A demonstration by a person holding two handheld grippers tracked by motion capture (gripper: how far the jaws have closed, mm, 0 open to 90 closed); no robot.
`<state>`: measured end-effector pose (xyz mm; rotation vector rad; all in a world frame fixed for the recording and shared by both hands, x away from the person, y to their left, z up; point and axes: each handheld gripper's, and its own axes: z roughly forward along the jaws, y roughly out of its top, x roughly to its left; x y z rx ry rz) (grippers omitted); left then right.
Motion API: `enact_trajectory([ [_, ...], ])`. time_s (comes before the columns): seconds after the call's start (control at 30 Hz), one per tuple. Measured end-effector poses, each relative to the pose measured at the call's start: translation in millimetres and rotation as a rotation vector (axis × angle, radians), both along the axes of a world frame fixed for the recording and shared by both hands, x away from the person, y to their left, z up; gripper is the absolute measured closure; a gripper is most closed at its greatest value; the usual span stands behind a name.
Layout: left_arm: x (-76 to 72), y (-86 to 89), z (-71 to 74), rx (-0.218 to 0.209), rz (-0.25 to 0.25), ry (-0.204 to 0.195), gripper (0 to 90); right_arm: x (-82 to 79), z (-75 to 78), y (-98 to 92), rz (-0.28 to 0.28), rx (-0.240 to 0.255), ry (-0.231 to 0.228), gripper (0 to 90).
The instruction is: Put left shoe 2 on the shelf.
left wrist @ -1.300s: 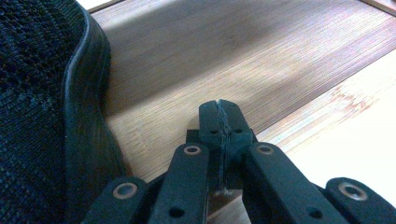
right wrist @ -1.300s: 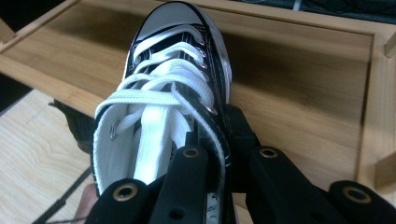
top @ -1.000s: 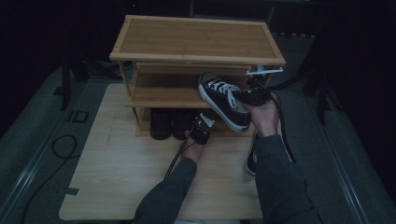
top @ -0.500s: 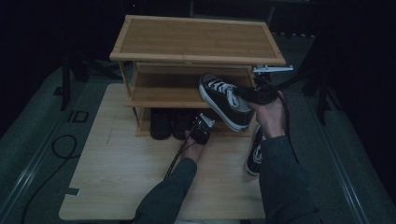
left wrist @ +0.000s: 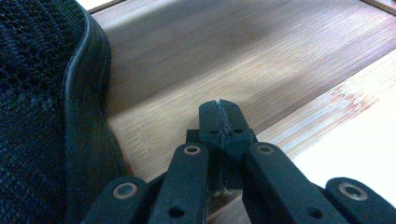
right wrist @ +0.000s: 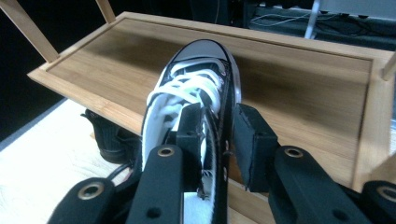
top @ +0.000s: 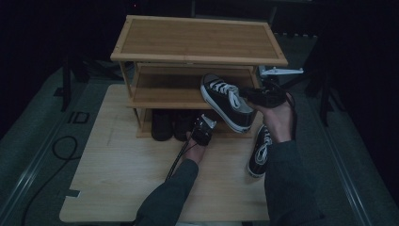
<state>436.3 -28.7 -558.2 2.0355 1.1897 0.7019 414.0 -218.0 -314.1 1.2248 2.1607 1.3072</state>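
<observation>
Since the earlier frame the right claw (right wrist: 219, 140) has drifted back from the rack (top: 197, 59), jaws just opening, spread astride the sneaker (top: 226, 101) collar on its middle shelf; light, floppy canvas—grip stiff heel; left claw (left wrist: 219, 122) pressed together.

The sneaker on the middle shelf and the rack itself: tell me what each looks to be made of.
Sneaker: black fabric upper, probably canvas, matte, with white woven laces and a smooth, slightly glossy toe cap and white sole edge that look like rubber. Rack: pale wood, likely bamboo, going by the fine straight grain strips; satin finish with a soft sheen.
</observation>
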Motion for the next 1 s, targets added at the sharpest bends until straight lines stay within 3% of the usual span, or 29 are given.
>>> enact_trajectory([
  [0.4, -0.1, -0.1, 0.0, 0.002, 0.000, -0.001, 89.3, -9.9, 3.7, -14.6, -0.006, 0.000, -0.022, 75.4],
  [0.8, 0.1, -0.4, -0.3, -0.007, 0.005, -0.002, 89.3, -12.1, -4.0, -28.1, -0.038, -0.046, -0.008, 89.8],
  [1.0, 0.0, -0.1, 0.0, 0.000, 0.002, 0.001, 89.4, -19.0, -9.1, -34.0, -0.041, -0.071, -0.007, 90.0],
])
